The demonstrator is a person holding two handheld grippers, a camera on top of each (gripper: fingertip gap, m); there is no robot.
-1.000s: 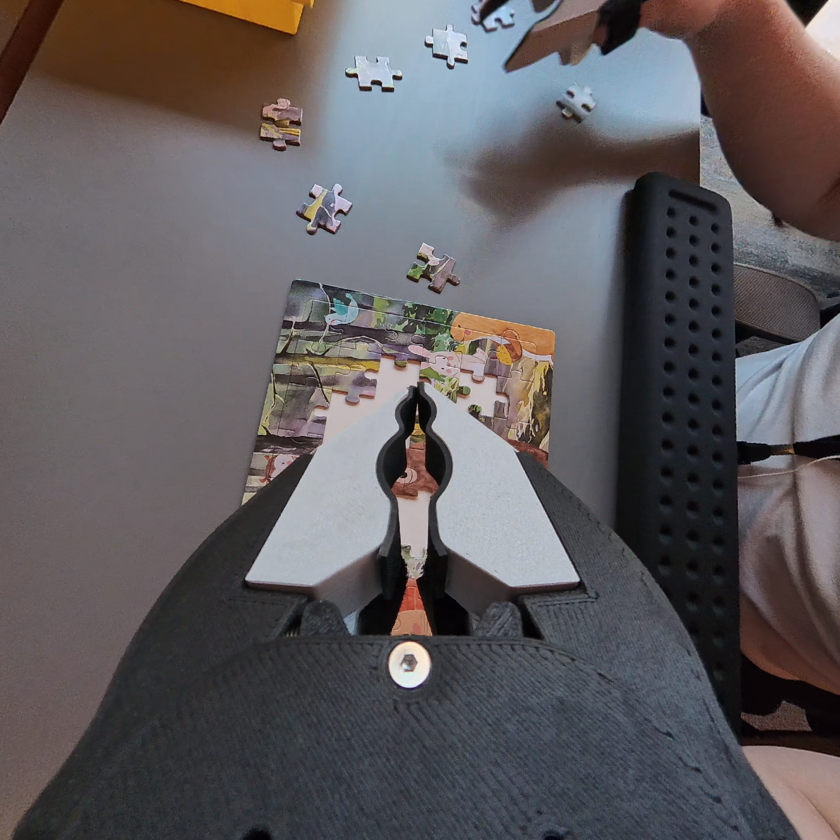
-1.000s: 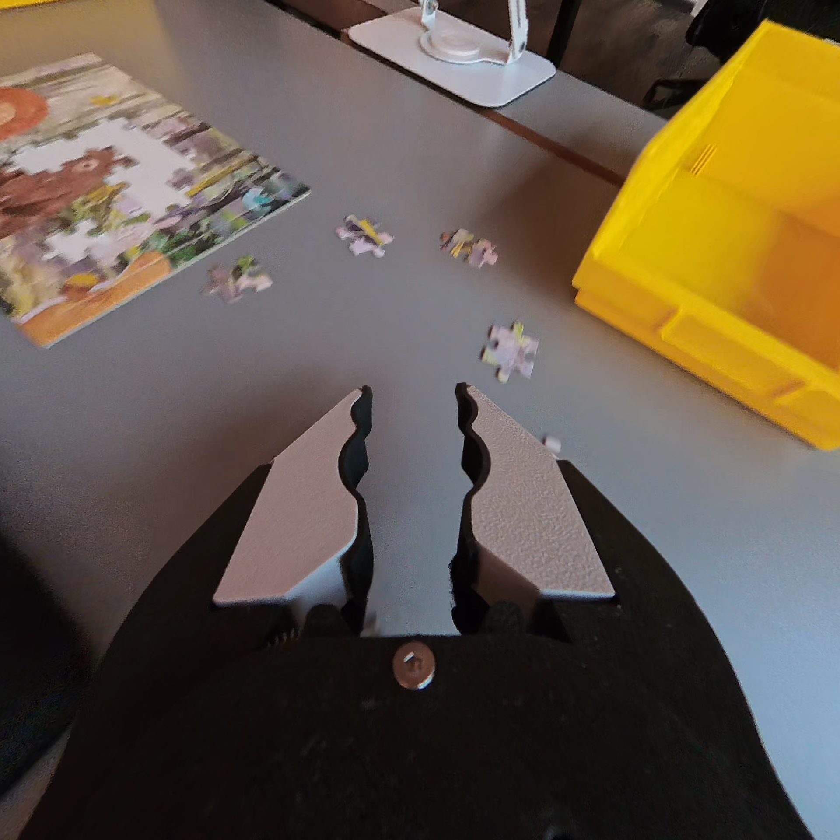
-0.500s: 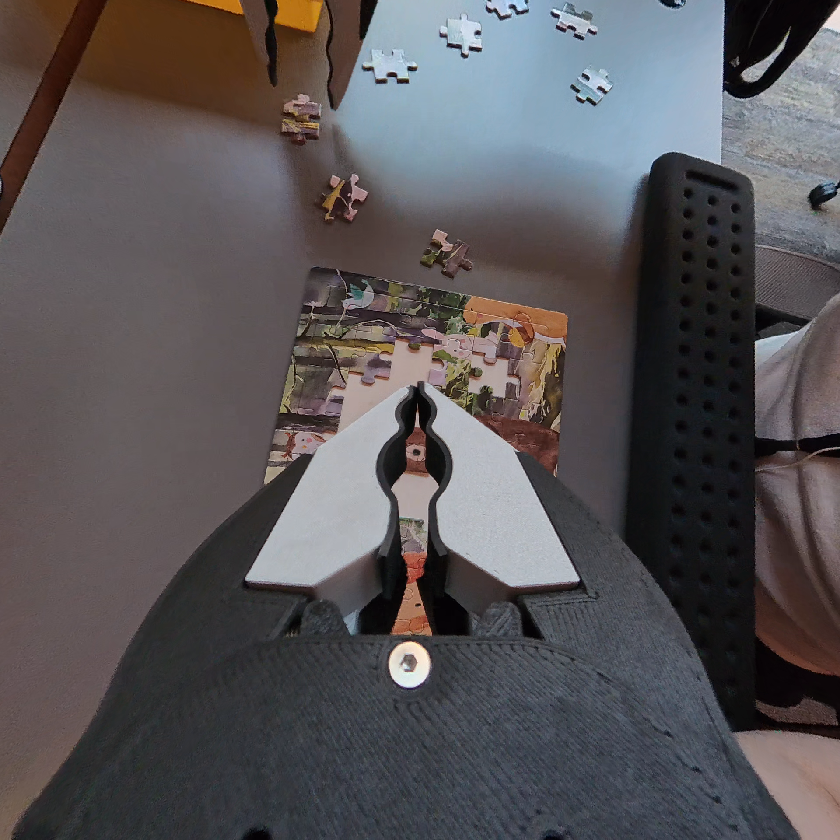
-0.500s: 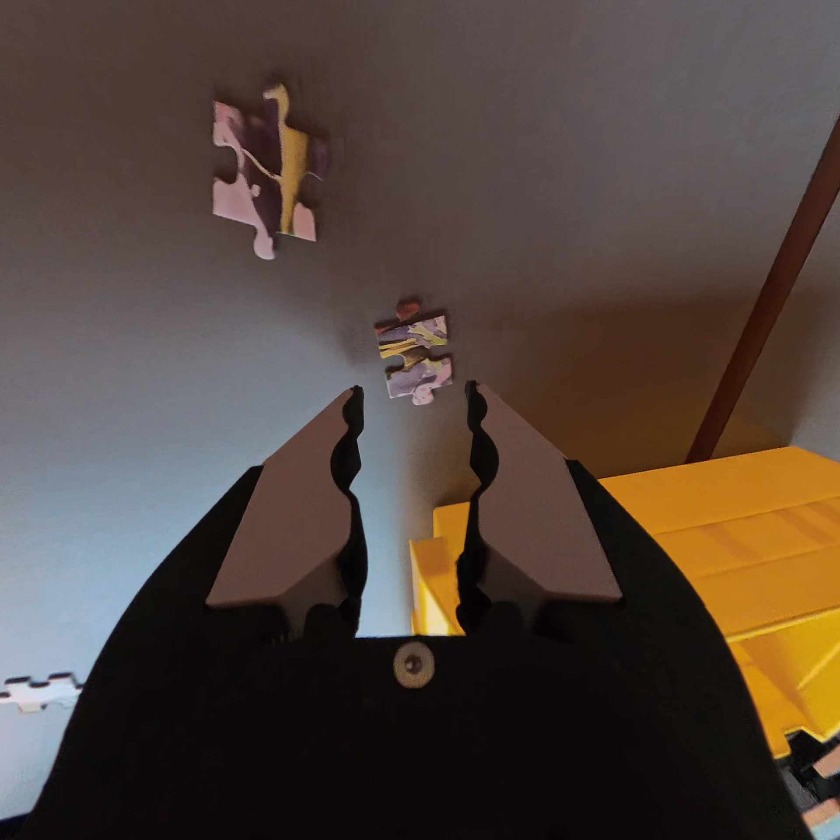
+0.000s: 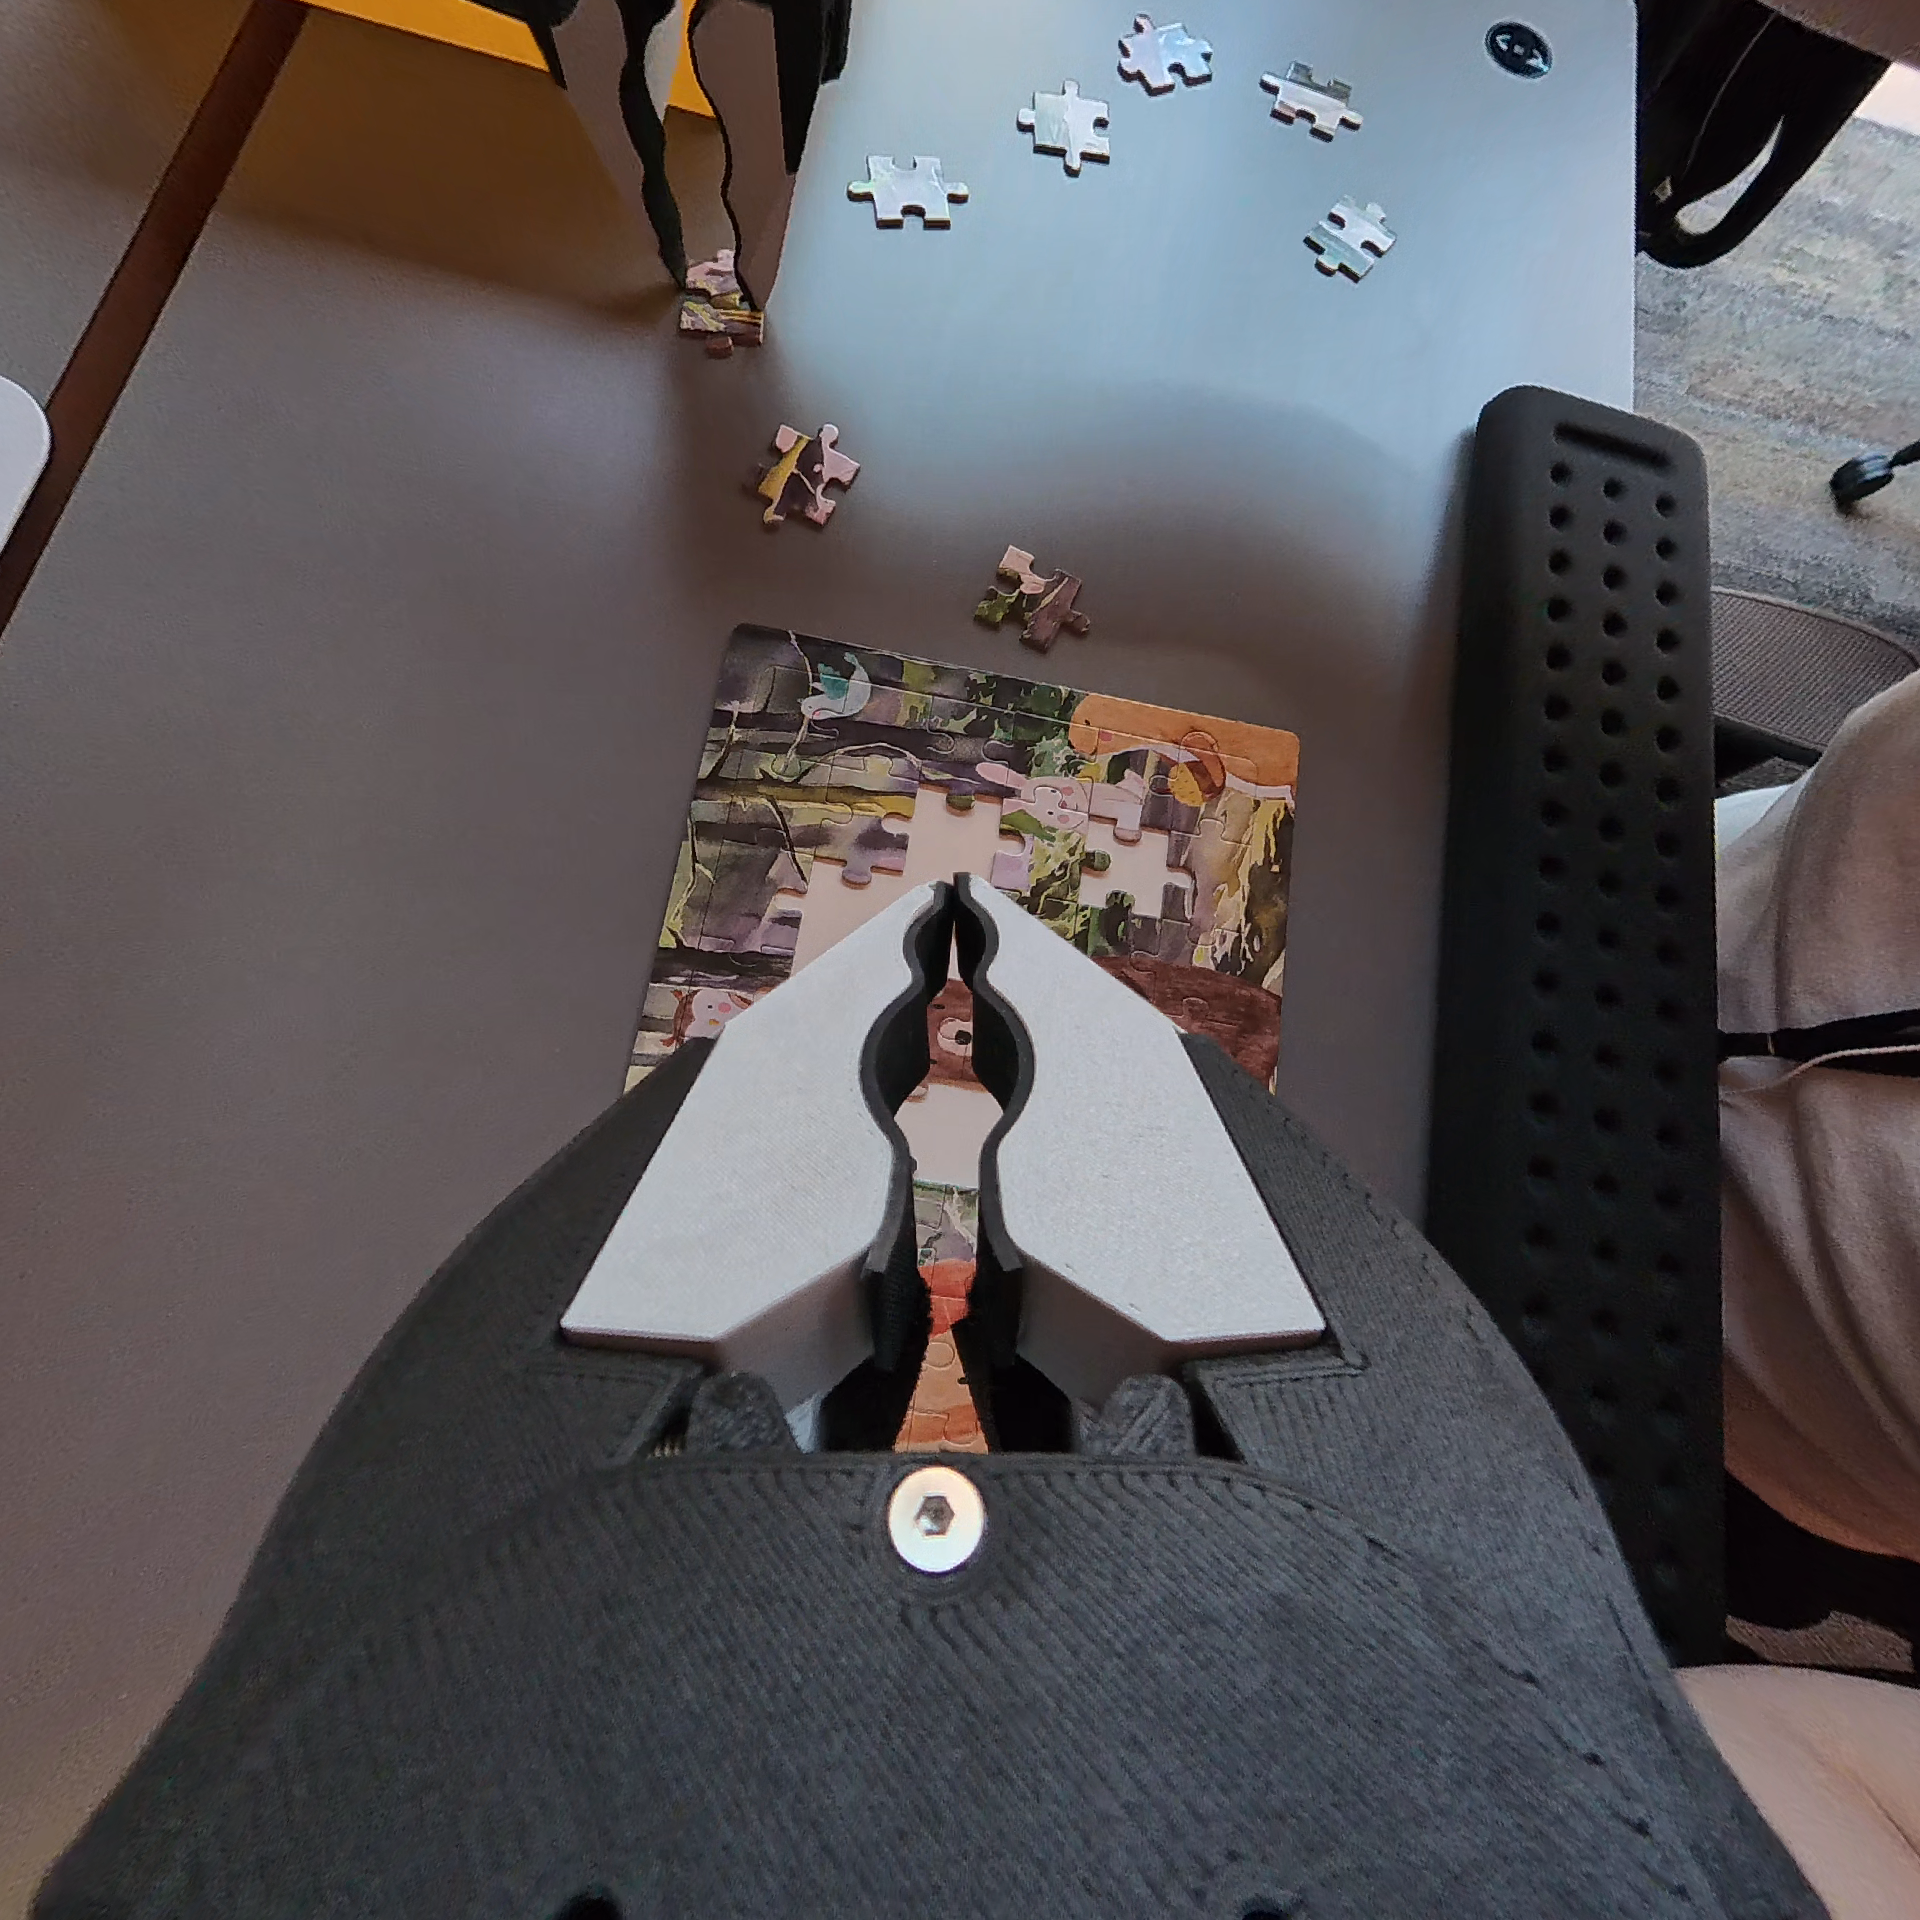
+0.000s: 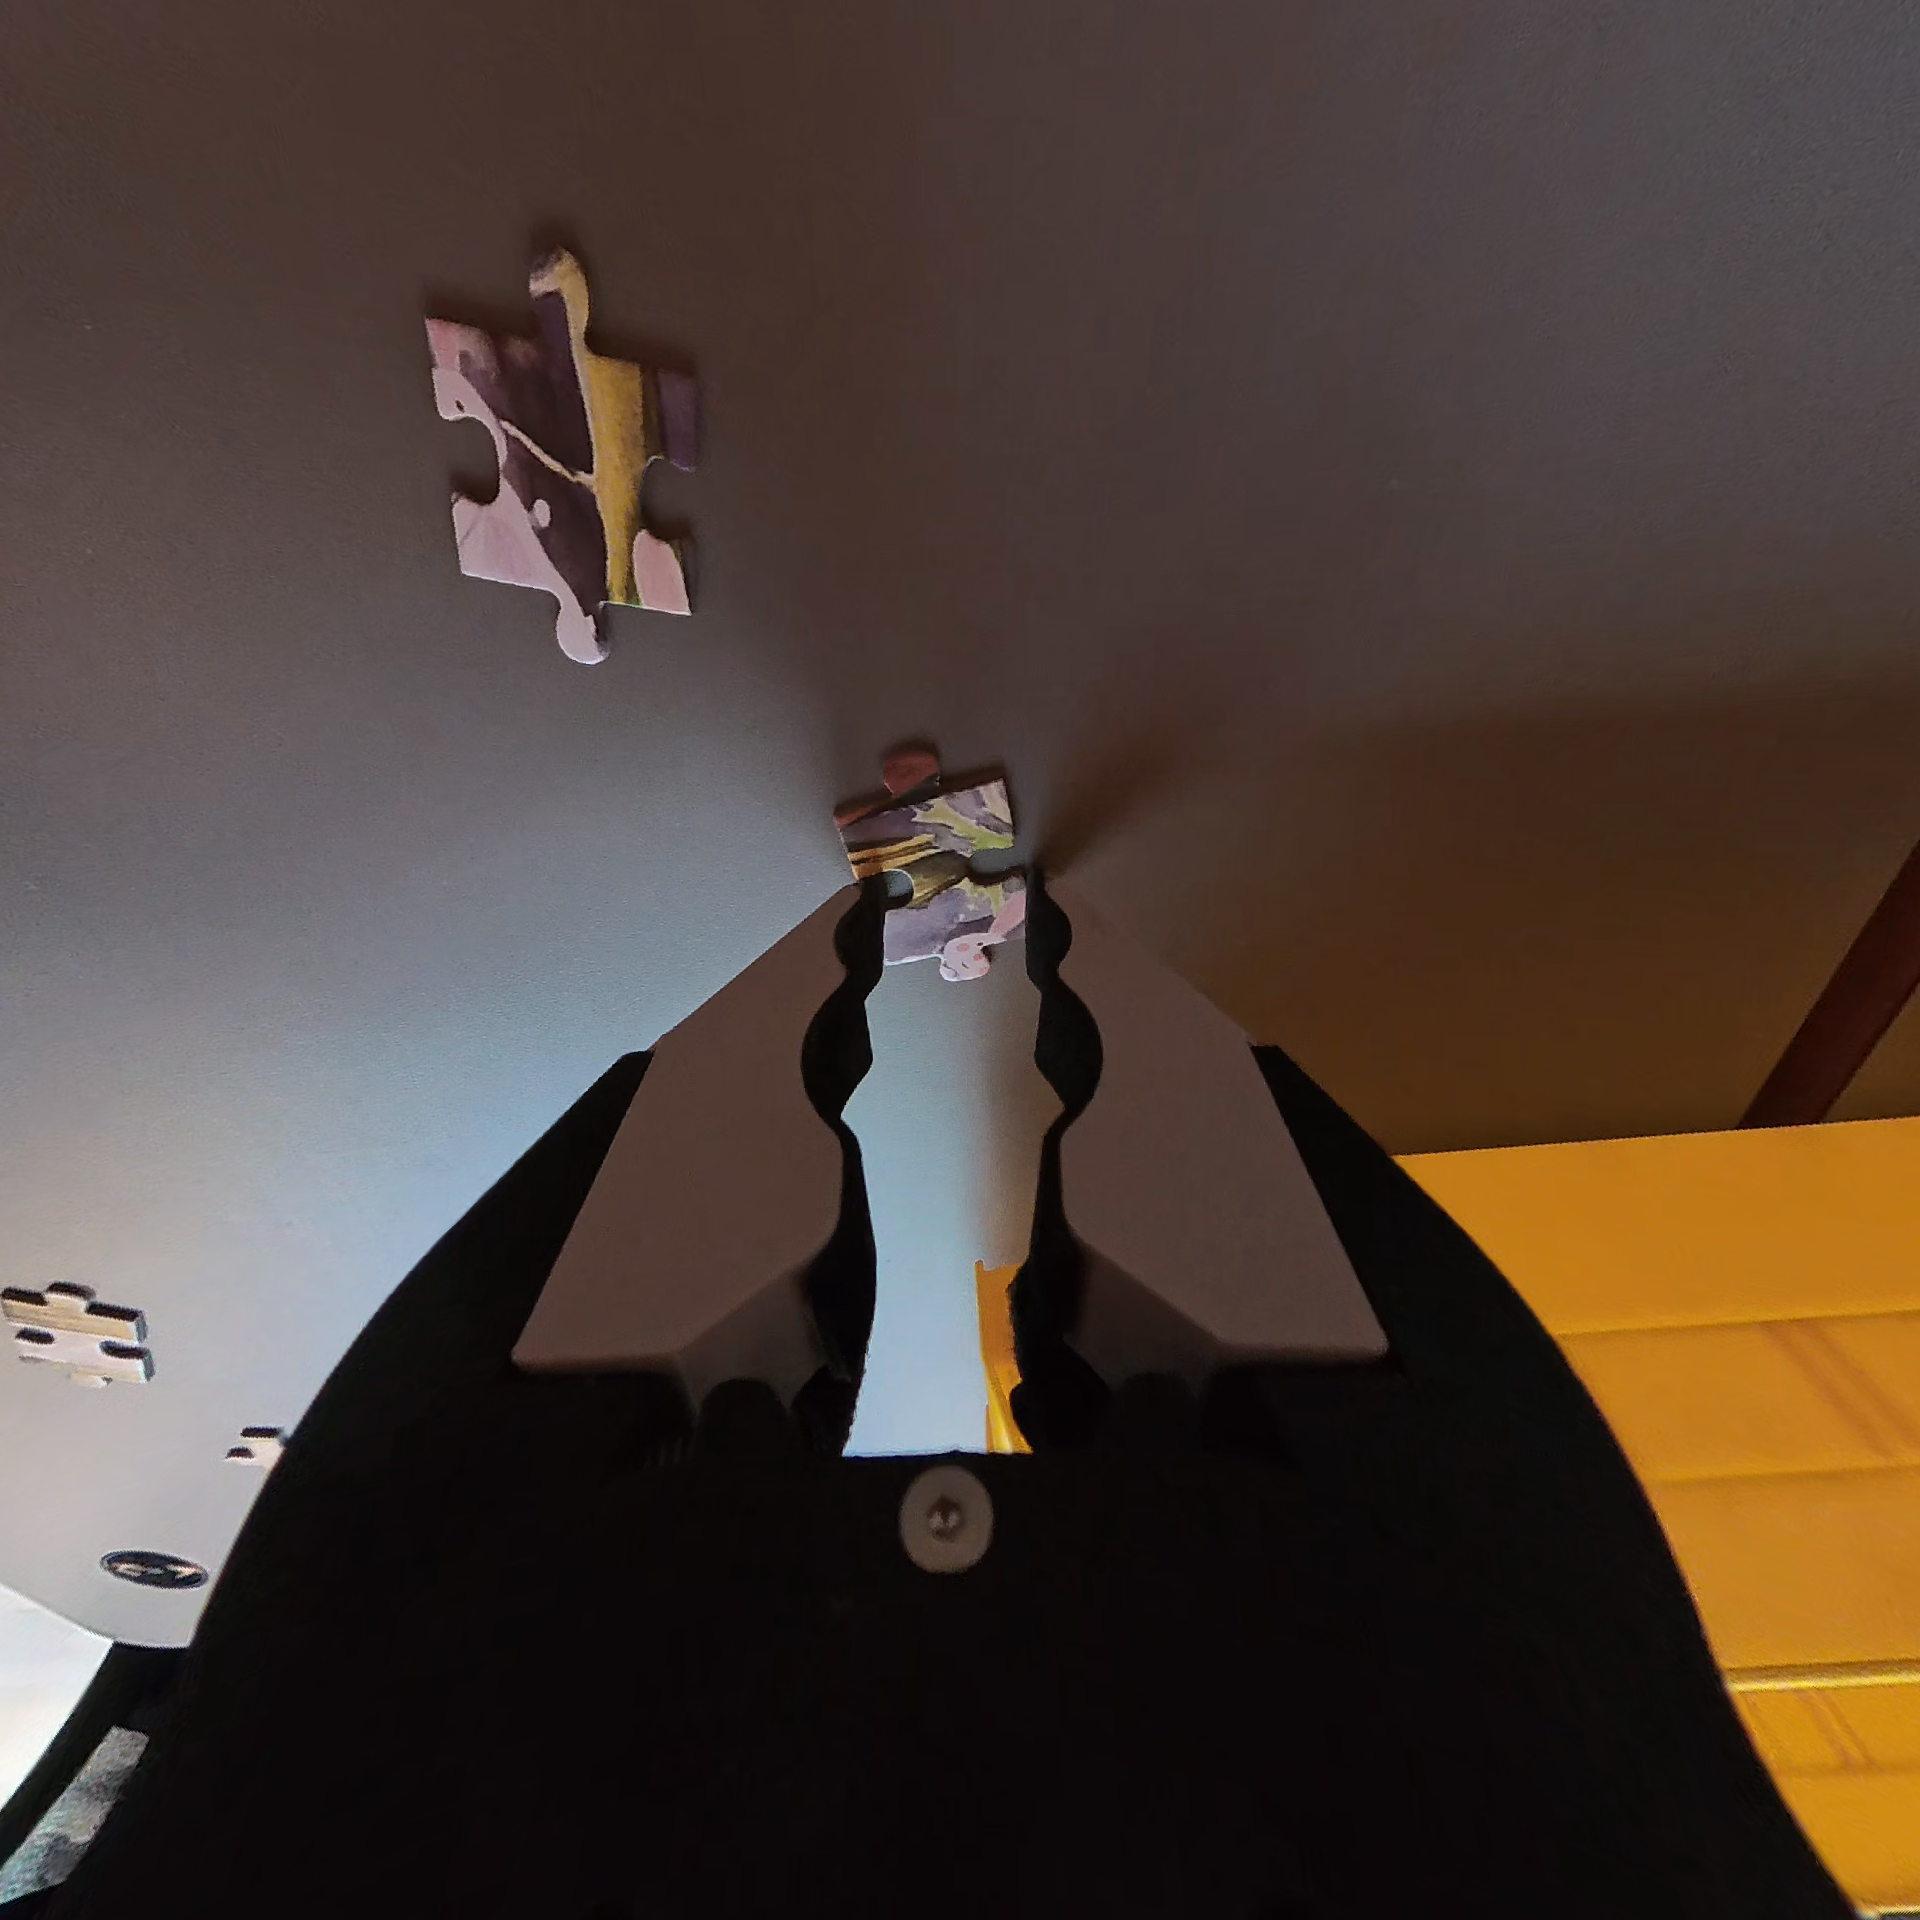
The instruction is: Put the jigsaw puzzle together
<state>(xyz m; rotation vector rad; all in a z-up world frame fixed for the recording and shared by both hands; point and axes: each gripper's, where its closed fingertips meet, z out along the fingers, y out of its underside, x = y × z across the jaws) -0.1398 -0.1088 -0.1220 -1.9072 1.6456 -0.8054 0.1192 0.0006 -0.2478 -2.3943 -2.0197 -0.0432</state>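
Observation:
The partly built jigsaw board (image 5: 894, 748) lies flat on the grey table (image 5: 312, 727), with bare gaps in its middle. My left gripper (image 5: 954, 883) is shut and empty and hovers over the board's near half. My right gripper (image 6: 951, 888) points down at the table, its fingertips closed against the two sides of a purple and yellow puzzle piece (image 6: 940, 831) that lies flat. The same gripper (image 5: 715, 283) and piece (image 5: 720, 322) show at the top of the left wrist view.
Loose pieces lie beyond the board: one purple-yellow (image 5: 805, 473) (image 6: 561, 447), one green (image 5: 1034, 601), several pale ones (image 5: 906, 189) farther right. A yellow bin (image 6: 1662, 1351) stands close beside my right gripper. A black perforated chair part (image 5: 1579, 935) runs along the table's right edge. The tips of one gripper are about 30 centimetres away from the tips of the other.
My right gripper swung from the pale pieces to the piece by the yellow bin, came down on it and narrowed its jaws around it. My left gripper stayed shut over the board.

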